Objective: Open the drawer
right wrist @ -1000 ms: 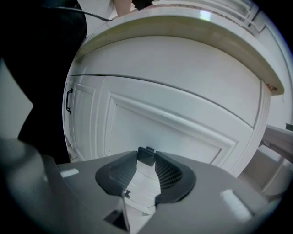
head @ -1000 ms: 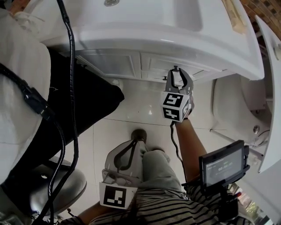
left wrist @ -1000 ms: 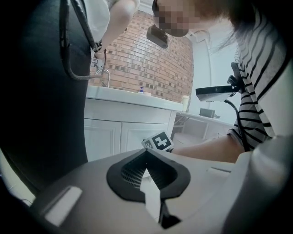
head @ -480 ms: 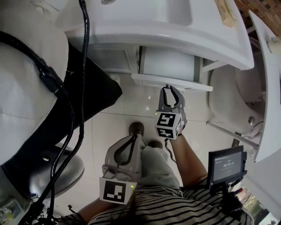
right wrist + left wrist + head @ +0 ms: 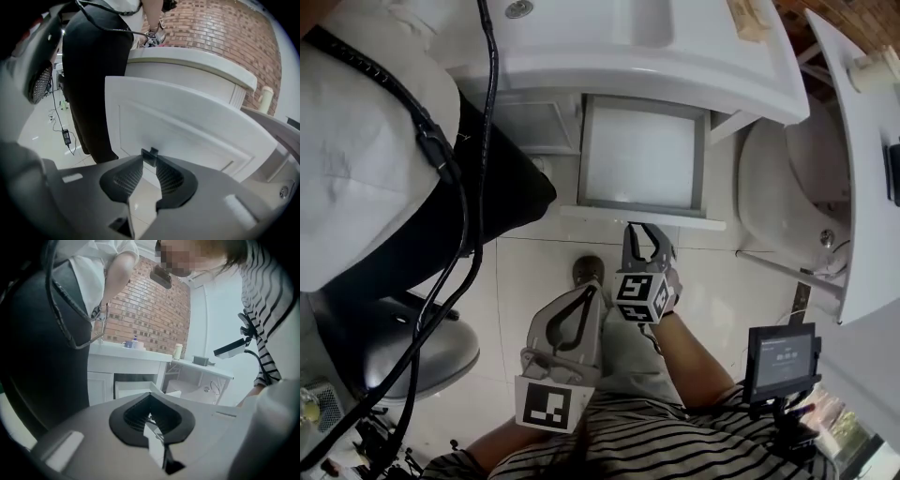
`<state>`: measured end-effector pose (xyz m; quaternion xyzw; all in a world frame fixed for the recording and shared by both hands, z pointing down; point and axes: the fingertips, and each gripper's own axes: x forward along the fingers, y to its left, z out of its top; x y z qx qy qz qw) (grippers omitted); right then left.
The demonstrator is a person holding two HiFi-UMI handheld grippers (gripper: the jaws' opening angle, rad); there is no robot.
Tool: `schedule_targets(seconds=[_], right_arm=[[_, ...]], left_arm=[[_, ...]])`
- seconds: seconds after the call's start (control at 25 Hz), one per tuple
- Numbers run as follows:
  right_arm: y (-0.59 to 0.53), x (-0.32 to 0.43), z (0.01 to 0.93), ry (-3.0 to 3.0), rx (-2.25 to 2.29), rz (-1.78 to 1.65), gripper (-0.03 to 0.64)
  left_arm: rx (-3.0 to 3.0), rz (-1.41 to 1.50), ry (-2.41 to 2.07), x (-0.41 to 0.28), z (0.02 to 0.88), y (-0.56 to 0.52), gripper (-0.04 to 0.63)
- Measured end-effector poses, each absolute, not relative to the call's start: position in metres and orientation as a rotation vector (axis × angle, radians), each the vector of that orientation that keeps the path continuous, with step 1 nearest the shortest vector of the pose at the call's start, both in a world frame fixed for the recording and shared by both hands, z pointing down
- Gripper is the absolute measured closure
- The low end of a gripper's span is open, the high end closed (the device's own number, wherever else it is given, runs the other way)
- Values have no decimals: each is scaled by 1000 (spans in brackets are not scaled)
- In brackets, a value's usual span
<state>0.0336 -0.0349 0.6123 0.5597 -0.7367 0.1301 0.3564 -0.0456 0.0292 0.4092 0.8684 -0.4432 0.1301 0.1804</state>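
The drawer [image 5: 642, 155] stands well out of the white vanity [image 5: 694, 70], just below the rim of the countertop and over the pale floor tiles [image 5: 534, 272]. From the head view it is a white, shallow rectangular box with thin greyish side walls and a bare, light bottom. Its front panel runs as a narrow white strip along the near edge. In the right gripper view that front is a broad white board with a recessed, framed centre, and a small dark handle [image 5: 150, 157] sits on it.

The right gripper [image 5: 642, 231] points at the middle of the drawer front. Its jaws are closing, with the handle between their tips and the tips against its sides.

The left gripper [image 5: 591, 292] hangs lower and nearer the person's body, apart from the drawer. Its jaws meet at the tips with nothing between them — its own view looks over them toward the vanity.

A second person in a dark apron [image 5: 502, 187] stands just left of the drawer.
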Motion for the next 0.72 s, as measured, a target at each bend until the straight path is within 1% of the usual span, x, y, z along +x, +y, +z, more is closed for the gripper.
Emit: schedule_targets(seconds=[0.16,0.2,0.24,0.28,0.4,0.52,0.64,0.72], right_arm=[[-37,41,614,-1888,1448,366,522],[-34,44,608,-1880,1468,375,531],[-29,46,597,-1881,1491,381,571],[-22,46,582,-1896,1508,390,588],[10,42,509,-2018,1522,429,577],[42,41,408,-2184,1502,385,577],[85,43,310,-2320,1465,332,614],[114,47,262,-2374,1463,332,614]], left_arm=[[2460,398,-1270,-41,409,34,581],[2464,409,-1279,-42,405,36,581],[2466,415,-1288,-43,399,39,581],[2466,417,-1299,-44,390,43,581],[2479,415,-1329,-46,350,57,581],[2532,407,-1358,-43,295,70,581],[2594,424,-1378,-43,238,91,581],[2629,420,-1393,-45,206,106,581]])
